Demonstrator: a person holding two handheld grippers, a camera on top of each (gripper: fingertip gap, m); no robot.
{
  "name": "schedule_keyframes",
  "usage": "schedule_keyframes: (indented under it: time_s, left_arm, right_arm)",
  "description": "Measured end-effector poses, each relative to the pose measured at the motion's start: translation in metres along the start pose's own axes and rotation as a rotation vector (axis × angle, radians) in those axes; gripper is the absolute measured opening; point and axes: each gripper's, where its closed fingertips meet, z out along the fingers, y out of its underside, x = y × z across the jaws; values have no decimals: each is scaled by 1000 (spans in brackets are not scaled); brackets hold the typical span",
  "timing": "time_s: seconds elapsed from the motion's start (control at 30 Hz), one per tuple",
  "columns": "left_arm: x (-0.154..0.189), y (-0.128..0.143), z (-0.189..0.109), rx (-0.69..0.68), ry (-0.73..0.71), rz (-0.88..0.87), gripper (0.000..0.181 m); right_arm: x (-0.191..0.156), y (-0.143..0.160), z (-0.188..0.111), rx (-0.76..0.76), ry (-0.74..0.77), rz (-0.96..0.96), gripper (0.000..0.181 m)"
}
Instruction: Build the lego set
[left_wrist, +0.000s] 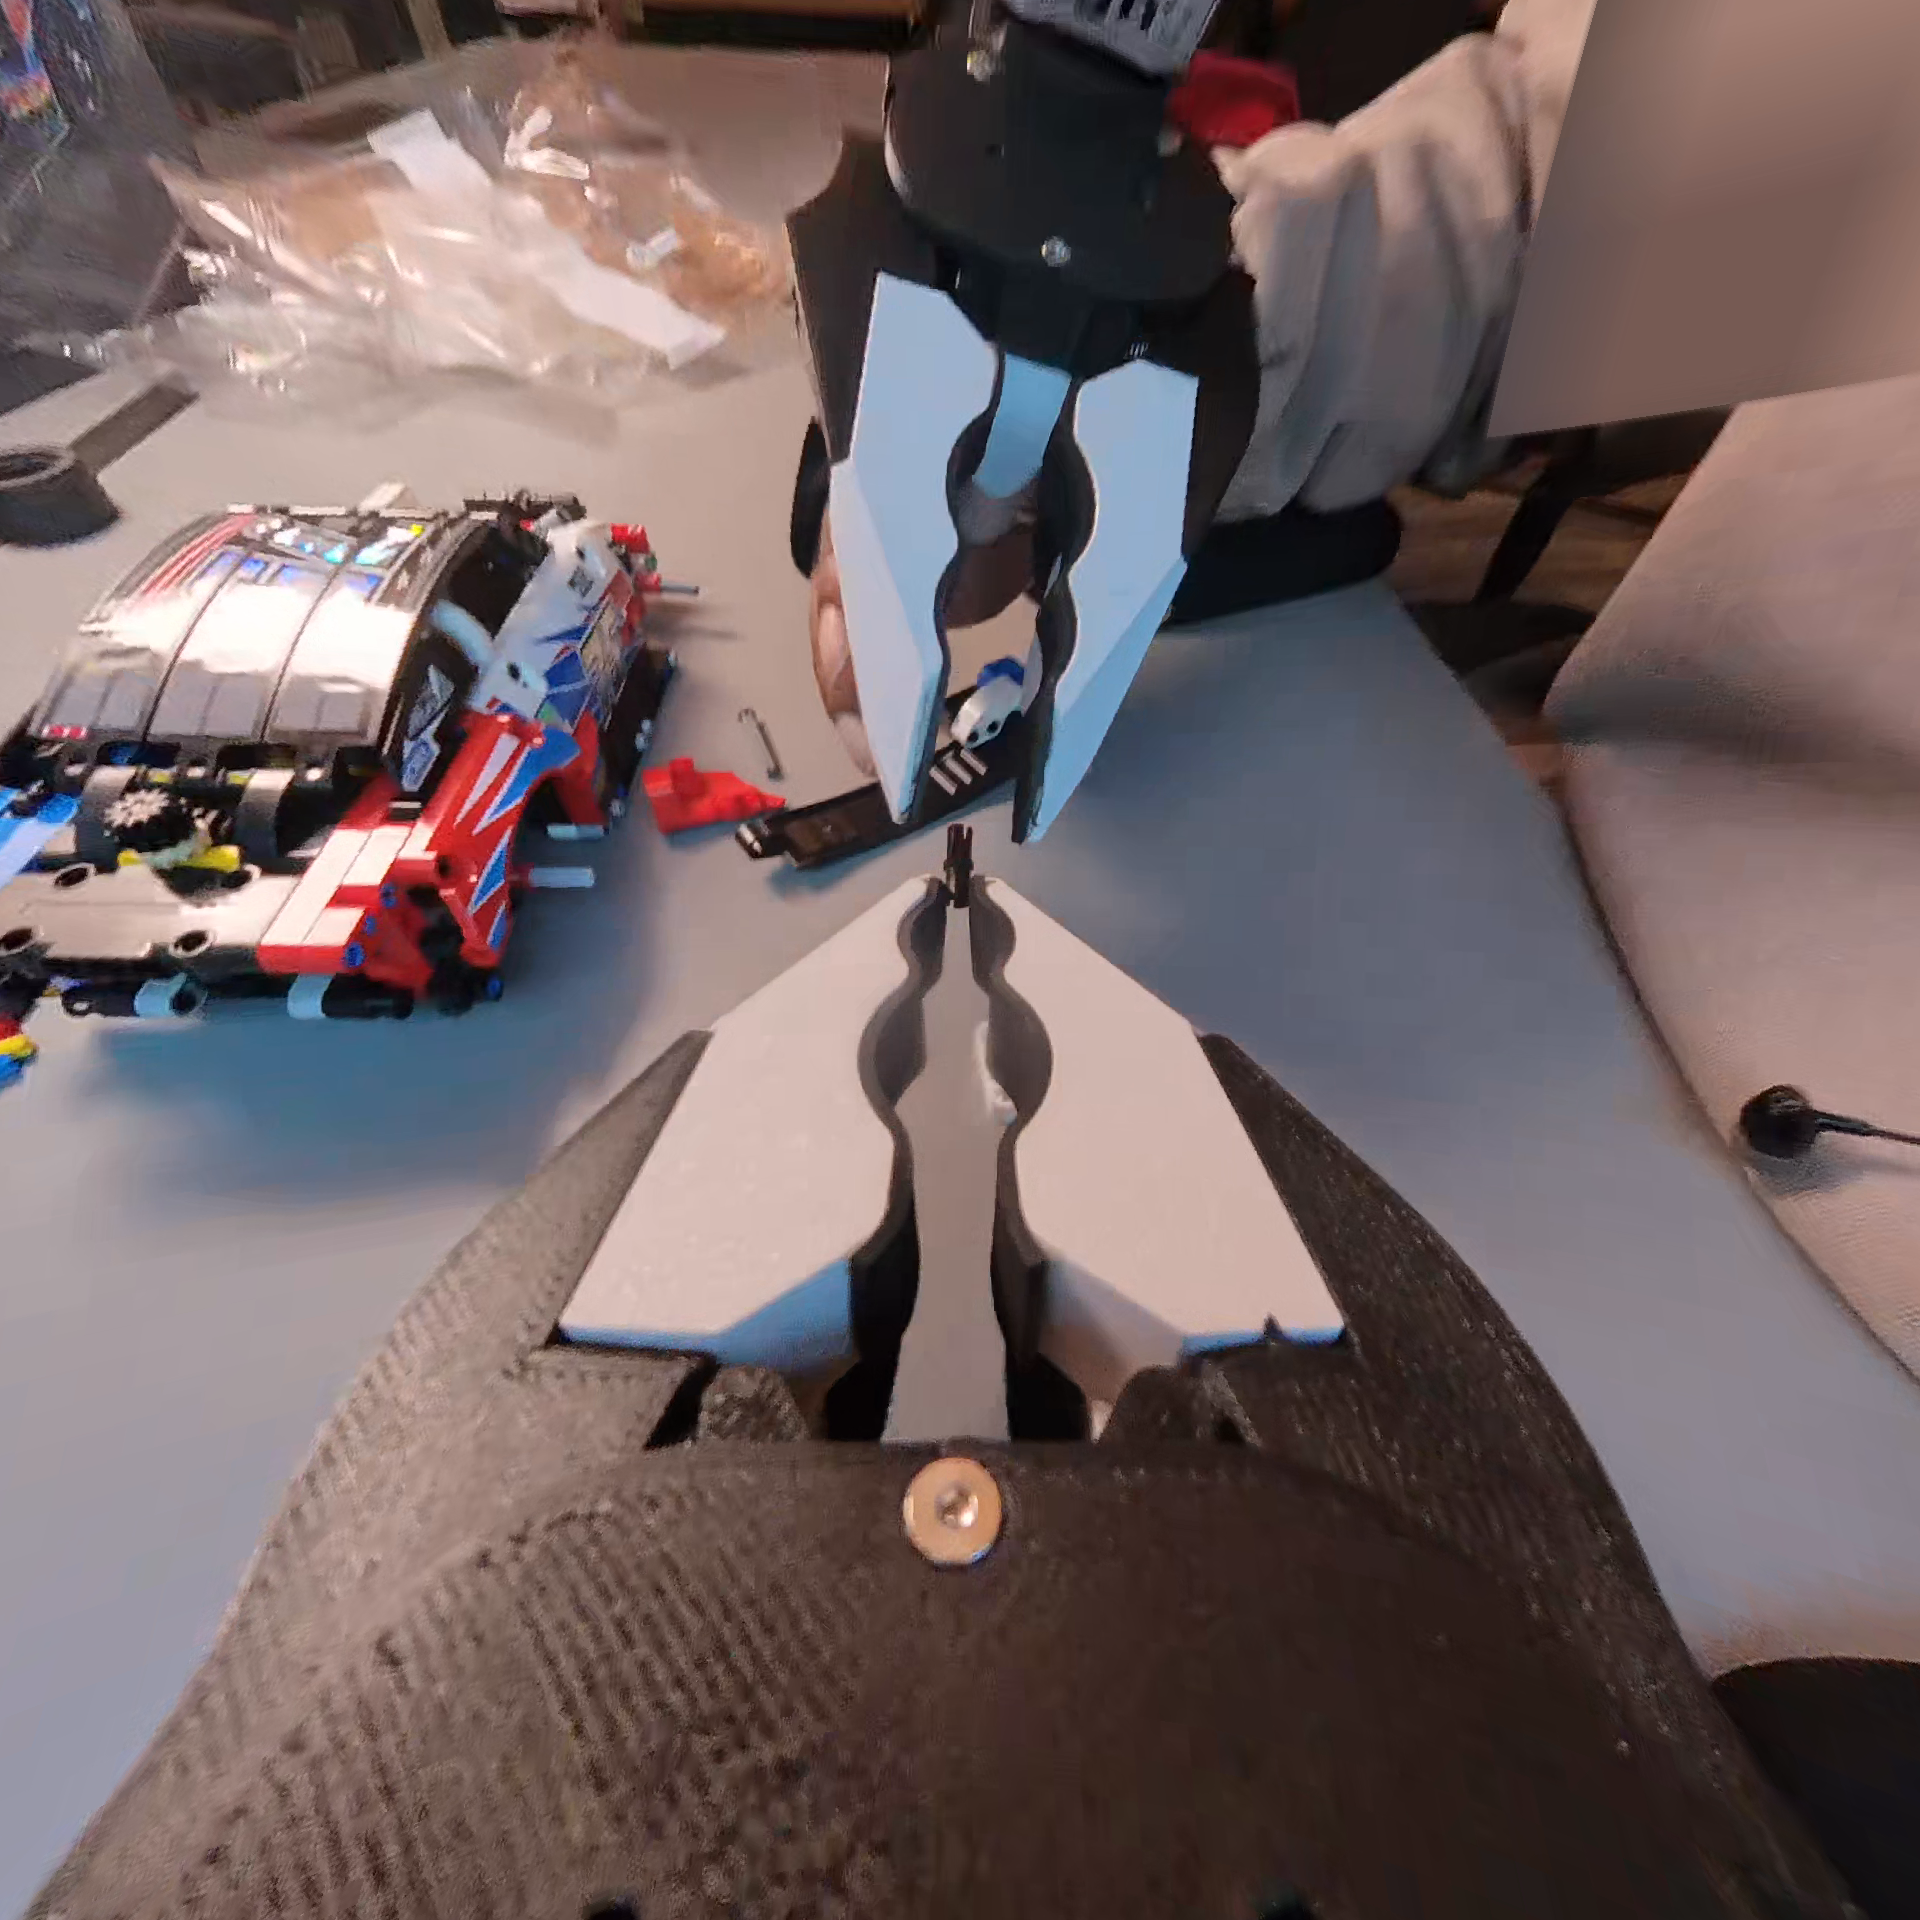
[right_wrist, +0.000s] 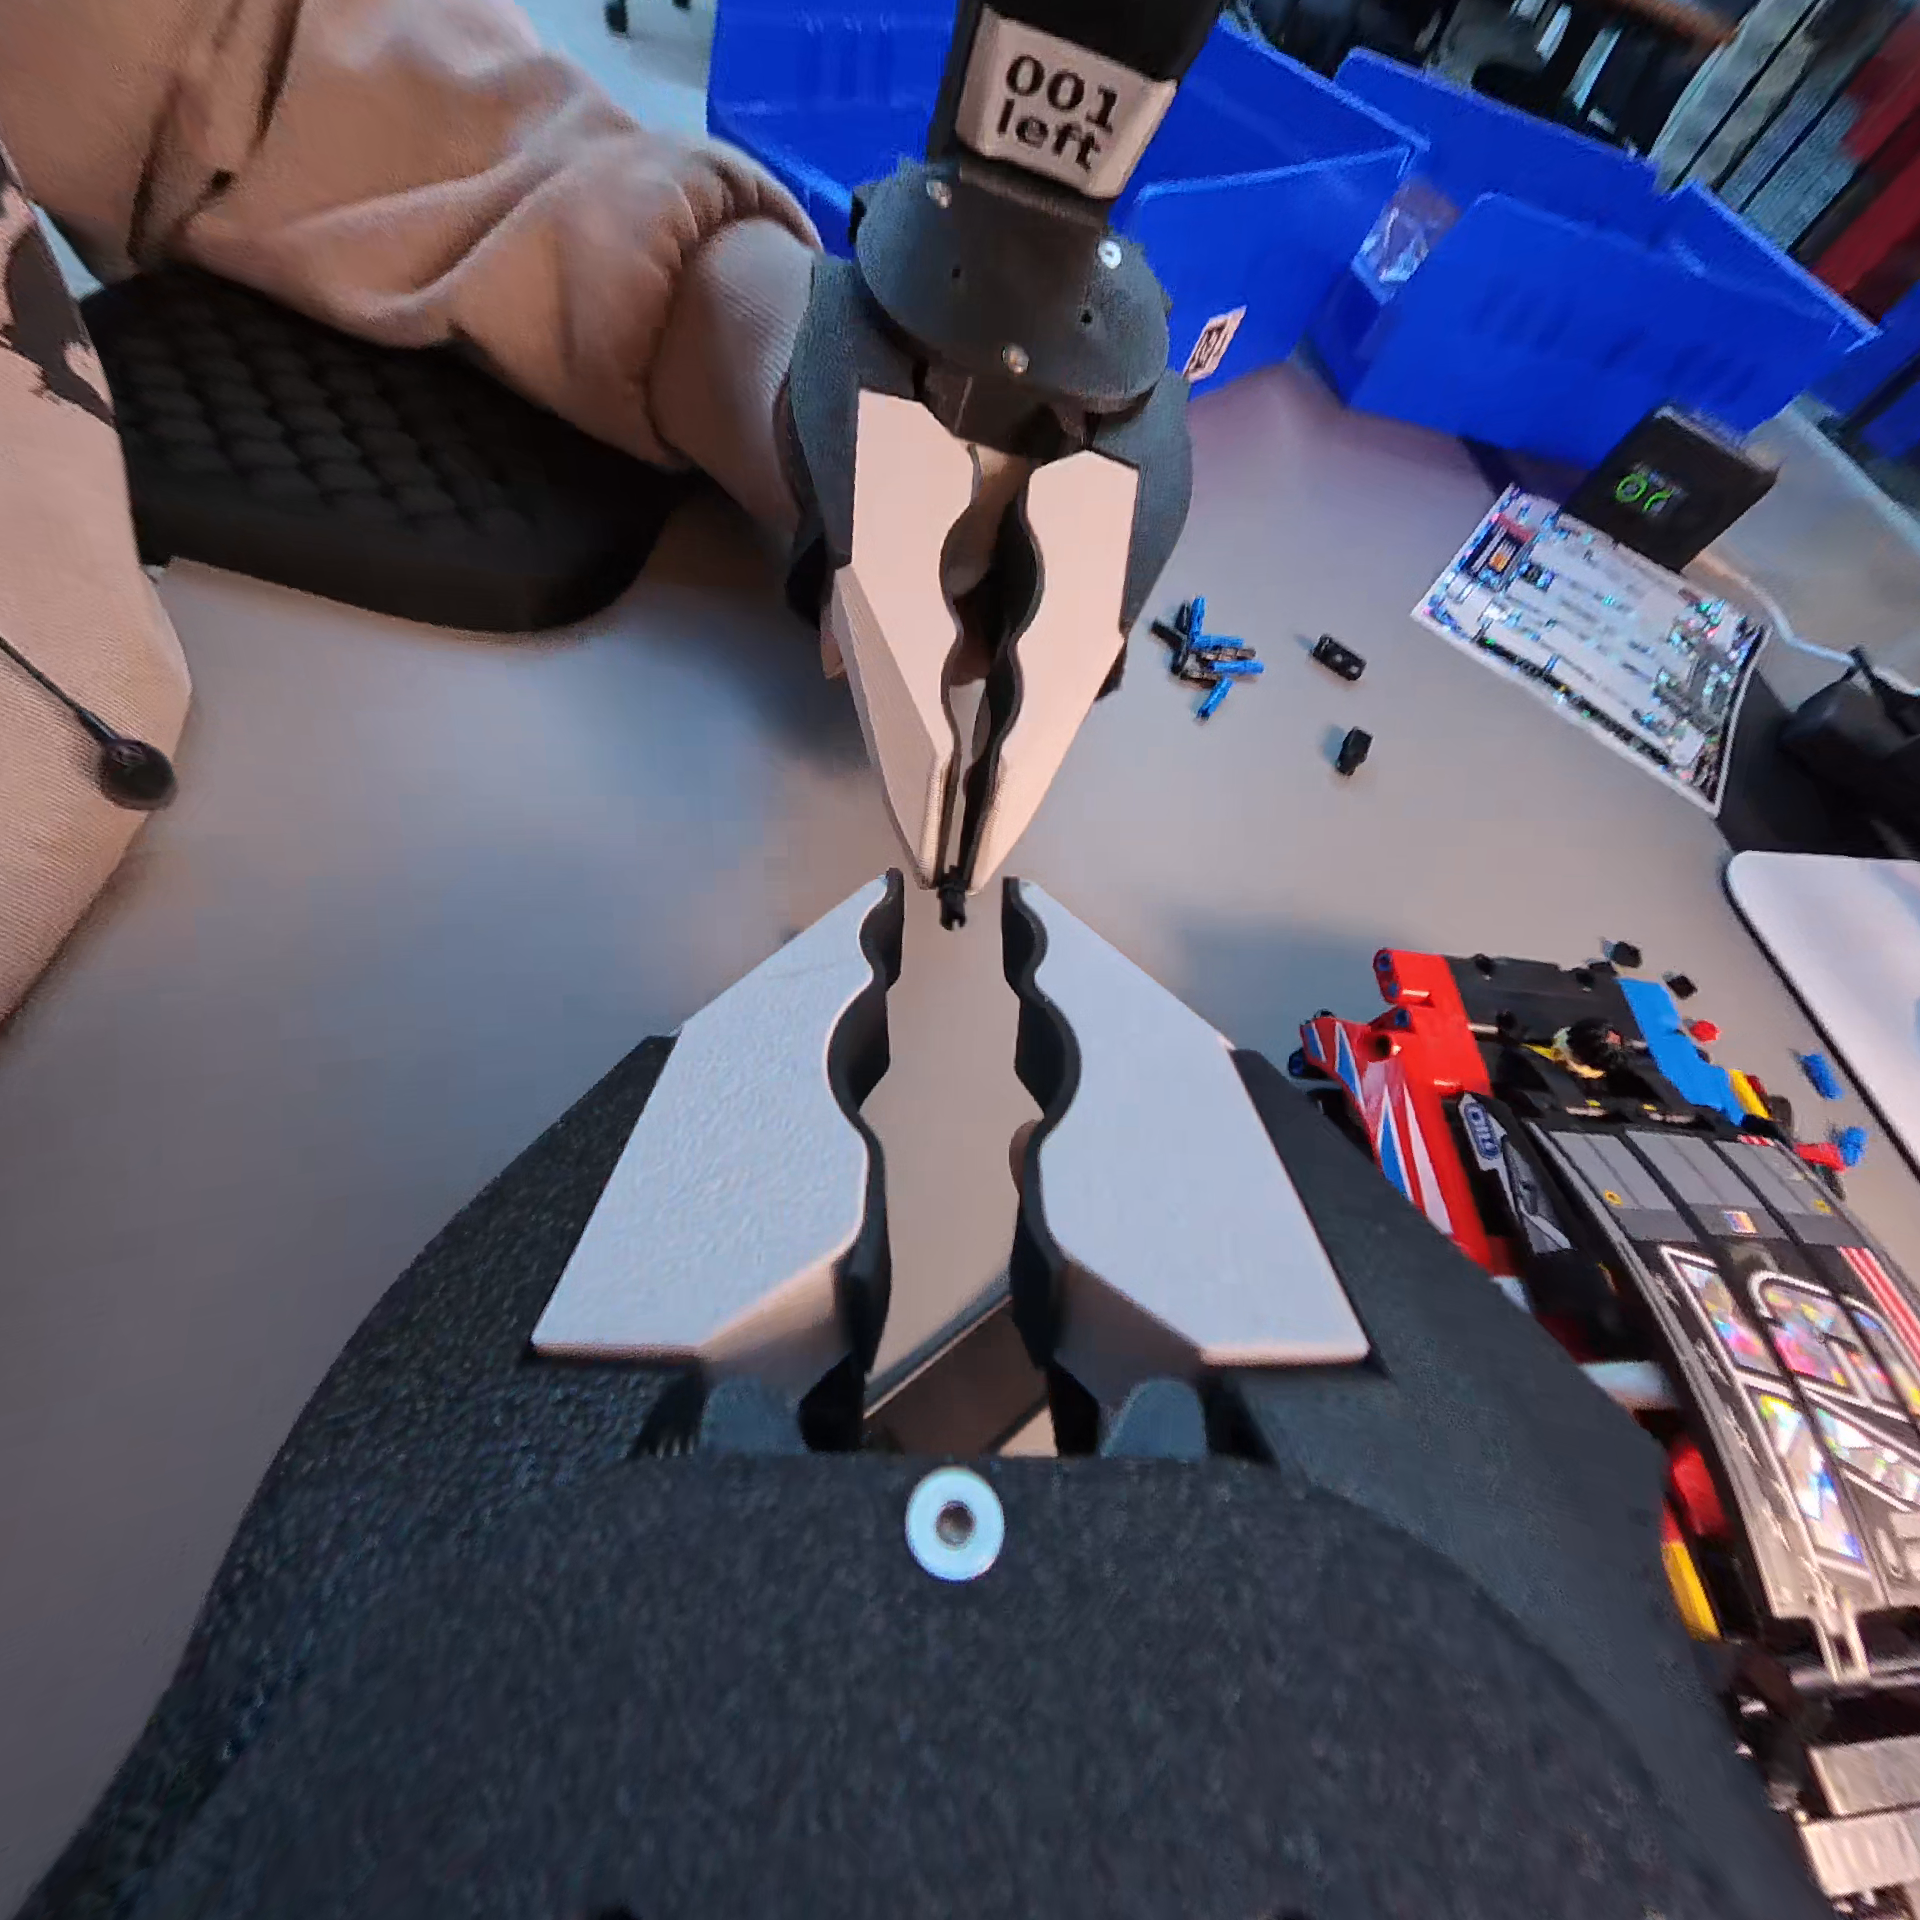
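Observation:
My left gripper (left_wrist: 958, 885) is shut on a small black Lego pin (left_wrist: 958, 854), which sticks out past its tips. The right wrist view shows the same grip (right_wrist: 951, 878) on the pin (right_wrist: 951, 907). My right gripper (right_wrist: 951, 886) is open; the pin's free end sits between its fingertips, with a gap on both sides. In the left wrist view the right gripper (left_wrist: 966, 824) points down, tip to tip with the left one. The red, white and blue Lego car (left_wrist: 312, 748) stands to the left and also shows in the right wrist view (right_wrist: 1610, 1195).
A black panel piece (left_wrist: 821, 828), a white-and-blue piece (left_wrist: 992, 707), a red piece (left_wrist: 701, 795) and a small metal hook (left_wrist: 764, 743) lie on the grey table (left_wrist: 1299, 935). There are plastic bags (left_wrist: 416, 260), blue bins (right_wrist: 1507, 312), a sticker sheet (right_wrist: 1590, 623) and loose pins (right_wrist: 1210, 655). The red piece (left_wrist: 701, 795) is about equally far from each gripper, around 12 cm.

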Motion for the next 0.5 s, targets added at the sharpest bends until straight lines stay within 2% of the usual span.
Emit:
schedule_keyframes:
  time_s: [0.13,0.27,0.5]
  left_arm:
    - [9,-17,-1,94,50,-20,2]
    - [14,-23,0,123,66,-11,2]
    - [17,-18,4,77,56,1,2]
  right_arm:
    - [-4,-11,-7,41,11,-16,11]
    - [-6,-14,-12,57,16,-16,5]
    - [-12,-9,-13,14,-14,12,2]
